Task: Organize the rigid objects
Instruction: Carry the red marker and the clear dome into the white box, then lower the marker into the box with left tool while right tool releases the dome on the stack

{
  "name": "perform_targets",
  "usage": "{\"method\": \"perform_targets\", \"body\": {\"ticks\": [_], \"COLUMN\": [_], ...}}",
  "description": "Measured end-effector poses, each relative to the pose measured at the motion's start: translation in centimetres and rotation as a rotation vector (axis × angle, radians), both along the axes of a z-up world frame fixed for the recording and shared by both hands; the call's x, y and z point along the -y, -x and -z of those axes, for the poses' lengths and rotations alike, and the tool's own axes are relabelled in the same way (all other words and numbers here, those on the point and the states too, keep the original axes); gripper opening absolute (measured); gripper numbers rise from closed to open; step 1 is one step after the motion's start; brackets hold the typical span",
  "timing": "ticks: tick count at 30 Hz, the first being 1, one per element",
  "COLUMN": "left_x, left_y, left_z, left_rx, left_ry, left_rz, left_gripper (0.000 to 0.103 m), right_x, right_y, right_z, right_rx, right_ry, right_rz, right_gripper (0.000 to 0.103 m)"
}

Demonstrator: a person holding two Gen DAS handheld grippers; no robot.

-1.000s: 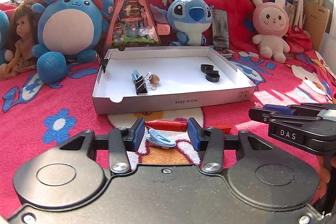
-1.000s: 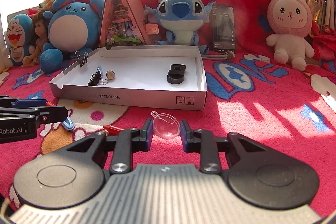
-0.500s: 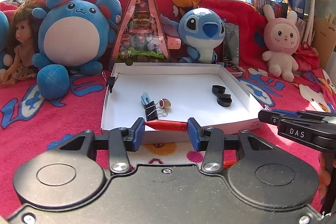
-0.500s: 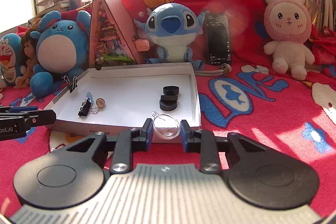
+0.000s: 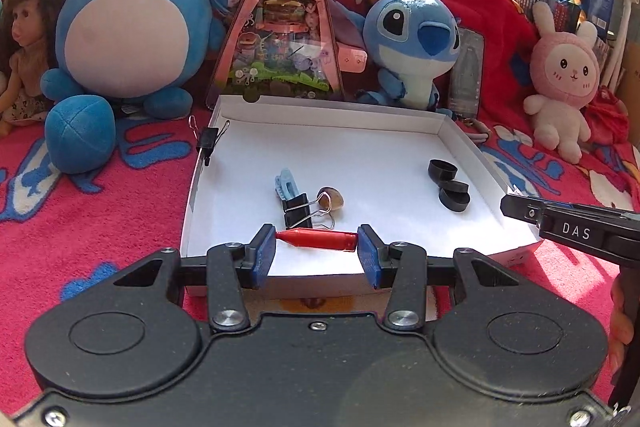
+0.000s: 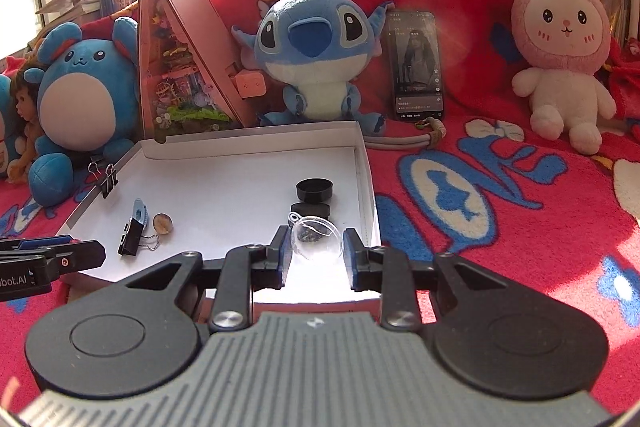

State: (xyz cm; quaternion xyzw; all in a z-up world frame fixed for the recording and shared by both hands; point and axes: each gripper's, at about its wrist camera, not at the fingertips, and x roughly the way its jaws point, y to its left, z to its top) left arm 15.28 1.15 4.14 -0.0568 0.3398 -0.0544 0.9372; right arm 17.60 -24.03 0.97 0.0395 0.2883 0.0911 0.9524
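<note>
Red pen [image 5: 318,241] clamped crosswise in left gripper [image 5: 317,247], over near edge of white tray [image 5: 460,143]. Clear dome [image 6: 316,237] pinched in right gripper [image 6: 314,247], above tray's near right corner. Inside: binder clip [image 5: 297,213], nut [image 5: 331,198], black caps [image 5: 448,183].

Plush toys [image 5: 412,39], doll [image 5: 22,43], phone [image 6: 416,65] on red blanket [image 6: 500,187]

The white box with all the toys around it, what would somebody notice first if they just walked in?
Probably the row of plush toys behind the white box: a round blue one at the left, a blue big-eared one in the middle and a pink bunny at the right. Then the two grippers over the box's near edge: the left gripper clamps a red bullet-shaped piece, the right gripper a clear plastic dome.
</note>
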Motion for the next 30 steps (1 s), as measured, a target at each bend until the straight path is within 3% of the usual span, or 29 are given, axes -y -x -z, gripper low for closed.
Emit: {"method": "perform_targets", "body": {"ticks": [15, 30], "left_x": [0.3, 0.3], "left_y": [-2.8, -5.4], "left_z": [2.3, 3.1], "left_rx": [-0.053, -0.057], "left_ry": [-0.02, -0.059], "left_rz": [-0.022, -0.047], "left_gripper": [0.042, 0.042], "right_x": [-0.6, -1.5], "right_y": [-3.6, -5.2], "right_z": [2.2, 2.7], "right_rx": [-0.088, -0.099], "right_ry": [0.023, 0.06], "right_rz": [0.016, -0.005], "right_gripper": [0.033, 0.033]}}
